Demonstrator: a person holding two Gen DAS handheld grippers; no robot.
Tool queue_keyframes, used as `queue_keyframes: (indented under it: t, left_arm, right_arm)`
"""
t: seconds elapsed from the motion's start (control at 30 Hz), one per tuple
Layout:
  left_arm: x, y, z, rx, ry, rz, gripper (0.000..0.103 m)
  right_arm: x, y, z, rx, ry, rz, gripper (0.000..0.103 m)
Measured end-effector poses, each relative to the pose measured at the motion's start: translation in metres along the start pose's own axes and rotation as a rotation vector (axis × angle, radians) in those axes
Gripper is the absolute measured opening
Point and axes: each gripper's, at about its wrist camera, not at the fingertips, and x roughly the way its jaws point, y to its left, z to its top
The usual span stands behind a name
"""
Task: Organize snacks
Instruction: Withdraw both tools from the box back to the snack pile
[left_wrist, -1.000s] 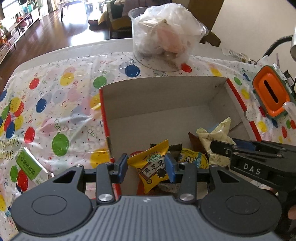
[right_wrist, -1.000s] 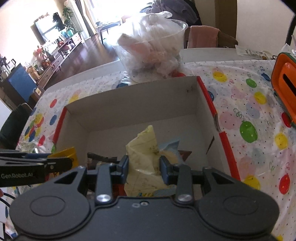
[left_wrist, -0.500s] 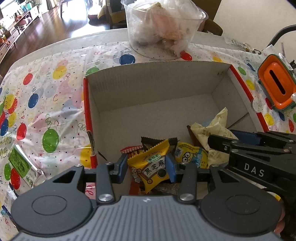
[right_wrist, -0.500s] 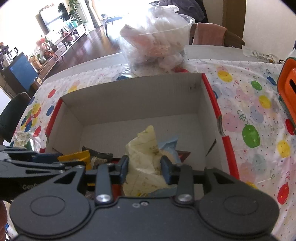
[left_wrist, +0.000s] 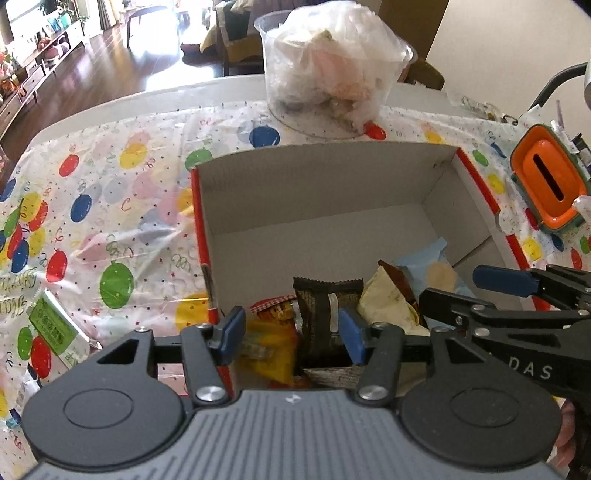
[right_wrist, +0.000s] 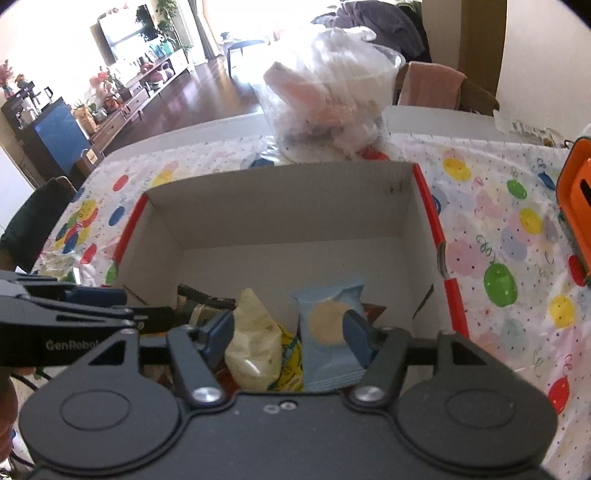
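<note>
both tongs are spread wide with nothing in them. the left gripper (left_wrist: 291, 332) and right gripper (right_wrist: 288, 332) hang over the box (left_wrist: 314, 192). the snacks (right_wrist: 328, 325) lie piled at its near end. lift both straight up so no pack gets bumped out.

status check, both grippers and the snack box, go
Left gripper open, holding nothing. Right gripper open, holding nothing. Snack packets lie piled at near end of cardboard box. Both grippers crowd that same end, side by side.
</note>
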Motion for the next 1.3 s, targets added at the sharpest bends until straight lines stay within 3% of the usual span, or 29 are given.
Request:
queue_keyframes:
  t: [0.4,0.67,1.03,1.3]
  left_arm:
    - [-0.043,0.015,-0.011,0.008,-0.115,-0.031,0.068]
    - [-0.068,0.038,-0.022,0.006,-0.178,-0.041,0.072]
    - [-0.096,0.105,-0.044,-0.066,-0.237,-0.020,0.084]
    - [-0.102,0.164,-0.060,-0.126,-0.213,0.003,0.084]
  right_arm:
    - [-0.031,0.020,-0.003,-0.007,-0.060,0.009,0.084]
    - [-0.044,0.052,-0.005,-0.027,-0.092,0.006,0.090]
    - [-0.046,0.112,-0.009,-0.074,-0.113,0.036,0.097]
    - [-0.032,0.164,-0.014,-0.129,-0.098,0.063,0.100]
